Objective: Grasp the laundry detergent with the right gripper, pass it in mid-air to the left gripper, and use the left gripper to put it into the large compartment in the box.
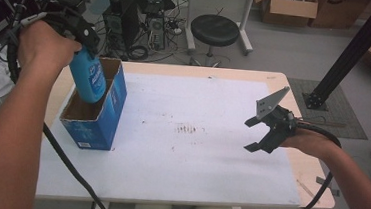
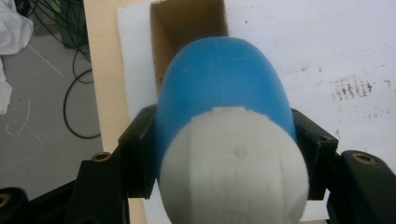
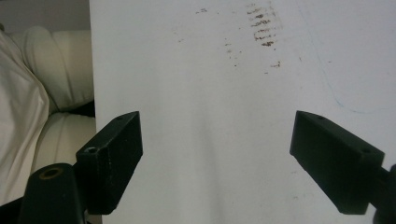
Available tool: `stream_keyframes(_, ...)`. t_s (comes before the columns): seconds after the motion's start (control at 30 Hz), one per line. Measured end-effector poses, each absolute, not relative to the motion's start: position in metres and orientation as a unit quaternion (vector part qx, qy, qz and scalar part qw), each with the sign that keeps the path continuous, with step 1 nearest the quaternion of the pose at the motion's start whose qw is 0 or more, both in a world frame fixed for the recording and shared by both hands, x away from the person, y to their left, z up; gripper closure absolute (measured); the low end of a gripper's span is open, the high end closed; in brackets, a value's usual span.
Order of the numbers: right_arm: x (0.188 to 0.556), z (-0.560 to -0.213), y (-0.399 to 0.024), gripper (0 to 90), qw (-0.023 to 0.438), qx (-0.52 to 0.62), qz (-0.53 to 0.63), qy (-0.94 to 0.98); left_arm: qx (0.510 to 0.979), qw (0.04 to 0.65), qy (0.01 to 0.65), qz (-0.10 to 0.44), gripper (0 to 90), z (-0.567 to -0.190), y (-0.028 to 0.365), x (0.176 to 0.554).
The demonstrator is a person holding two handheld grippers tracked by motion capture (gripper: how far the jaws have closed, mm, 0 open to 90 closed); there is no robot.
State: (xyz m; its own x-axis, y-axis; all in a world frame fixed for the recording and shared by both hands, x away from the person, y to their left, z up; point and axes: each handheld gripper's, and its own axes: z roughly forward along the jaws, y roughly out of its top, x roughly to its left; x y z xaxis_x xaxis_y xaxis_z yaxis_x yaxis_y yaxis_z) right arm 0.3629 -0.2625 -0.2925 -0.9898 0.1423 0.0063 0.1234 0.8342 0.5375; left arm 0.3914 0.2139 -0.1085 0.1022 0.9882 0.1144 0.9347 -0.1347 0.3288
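bottle (image 2: 219, 93): lower end sunk in the box (image 1: 103, 123) beyond the left gripper (image 2: 224, 154), out of sight; white cap cut by the bottom edge; label print too small to read
box: floor hidden behind its walls
right gripper (image 3: 217, 158): jaw bases cut off by the frame

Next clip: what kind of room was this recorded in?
Most likely a lab or workshop rather than a home. Behind the white-topped table sit a computer tower with tangled cables, a black stool and cardboard boxes on a bare grey floor, beside a black metal frame post.
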Motion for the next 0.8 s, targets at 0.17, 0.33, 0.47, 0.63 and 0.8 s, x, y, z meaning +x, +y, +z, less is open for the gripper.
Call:
stream_keyframes(0.17, 0.363, -0.293, -0.265, 17.0, 0.016, 0.074, 0.277, 0.958, 0.733, 0.087, 0.657, 0.151, 38.0, -0.123, 0.223, 0.392)
stream_keyframes(0.33, 0.362, -0.294, -0.266, 17.0, 0.015, 0.078, 0.275, 0.958, 0.732, 0.088, 0.659, 0.149, 38.0, -0.137, 0.226, 0.396)
stream_keyframes(0.47, 0.362, -0.296, -0.269, 17.0, 0.014, 0.081, 0.274, 0.958, 0.732, 0.086, 0.659, 0.15, 37.9, -0.149, 0.227, 0.399)
stream_keyframes(0.63, 0.362, -0.294, -0.272, 17.0, 0.016, 0.086, 0.273, 0.958, 0.731, 0.082, 0.662, 0.146, 38.0, -0.165, 0.229, 0.402)
stream_keyframes(0.8, 0.363, -0.295, -0.274, 17.0, 0.017, 0.089, 0.275, 0.957, 0.733, 0.079, 0.66, 0.145, 38.0, -0.187, 0.231, 0.403)
